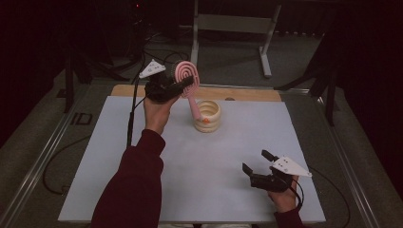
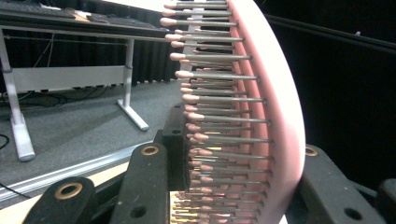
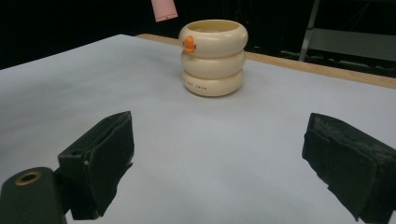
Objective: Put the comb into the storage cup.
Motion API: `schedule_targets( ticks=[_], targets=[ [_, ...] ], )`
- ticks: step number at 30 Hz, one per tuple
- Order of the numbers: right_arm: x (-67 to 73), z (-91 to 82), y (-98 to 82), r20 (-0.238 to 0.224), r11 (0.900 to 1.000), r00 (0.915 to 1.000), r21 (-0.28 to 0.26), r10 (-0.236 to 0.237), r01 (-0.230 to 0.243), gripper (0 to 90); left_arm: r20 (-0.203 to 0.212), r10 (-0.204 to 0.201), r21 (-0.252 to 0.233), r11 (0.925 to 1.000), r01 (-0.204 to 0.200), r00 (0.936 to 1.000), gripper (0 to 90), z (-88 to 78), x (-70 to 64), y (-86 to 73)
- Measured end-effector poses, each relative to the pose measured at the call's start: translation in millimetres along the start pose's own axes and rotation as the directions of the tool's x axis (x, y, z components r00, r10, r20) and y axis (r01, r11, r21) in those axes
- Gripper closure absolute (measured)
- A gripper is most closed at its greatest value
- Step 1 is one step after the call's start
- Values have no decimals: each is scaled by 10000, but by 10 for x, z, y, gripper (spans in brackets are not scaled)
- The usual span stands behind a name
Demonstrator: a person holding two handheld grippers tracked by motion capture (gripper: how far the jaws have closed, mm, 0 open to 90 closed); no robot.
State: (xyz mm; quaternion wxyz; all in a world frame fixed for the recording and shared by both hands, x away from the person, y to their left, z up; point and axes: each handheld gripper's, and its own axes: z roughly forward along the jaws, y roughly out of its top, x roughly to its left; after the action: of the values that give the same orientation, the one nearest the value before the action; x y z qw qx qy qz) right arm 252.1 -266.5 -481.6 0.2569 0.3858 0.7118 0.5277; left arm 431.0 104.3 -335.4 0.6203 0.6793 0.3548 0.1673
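One pink brush (image 1: 186, 76), round-headed with metal bristles, sits clamped in the left fingers (image 1: 183, 85); its handle tip is hidden inside the cup (image 1: 208, 116). Right fingers (image 1: 256, 162) gape.

Pink hairbrush (image 1: 187, 76) above cream holder (image 1: 208, 116)

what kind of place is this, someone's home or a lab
Most likely a lab or recording studio, not a home: black curtains hang around the space, cables trail over grey carpet, and a white work table sits on a metal-framed bench by a desk frame.
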Motion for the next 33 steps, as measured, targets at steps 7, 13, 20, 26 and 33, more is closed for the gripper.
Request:
schedule_targets(
  ticks=[7, 13, 20, 26, 33],
  targets=[
    [-9, -3, -3, -47, 10000, 10000, -15, 56, -56, 92, 60, -12, 12, 10000, 12, 10000, 647, 77, -14, 17],
    [-21, -8, -3, -5, 9999, 9999, -47, 101, -101, 92, 78, 52, 49, 10000, -52, 10000, 647, 145, -38, 40],
    [-24, -9, -5, -2, 9999, 9999, -49, 141, -141, 92, 4, 66, -59, 10000, -66, 10000, 647, 197, -58, 79],
    [-27, -15, -2, -34, 9999, 9999, -60, 149, -149, 92, -55, 70, -36, 10000, -70, 10000, 647, 250, -58, 83],
    [-29, -21, 1, -12, 9998, 9999, -91, 150, -150, 92, -103, 10, -109, 9999, -11, 9999, 647, 314, -74, 88]
  ],
)
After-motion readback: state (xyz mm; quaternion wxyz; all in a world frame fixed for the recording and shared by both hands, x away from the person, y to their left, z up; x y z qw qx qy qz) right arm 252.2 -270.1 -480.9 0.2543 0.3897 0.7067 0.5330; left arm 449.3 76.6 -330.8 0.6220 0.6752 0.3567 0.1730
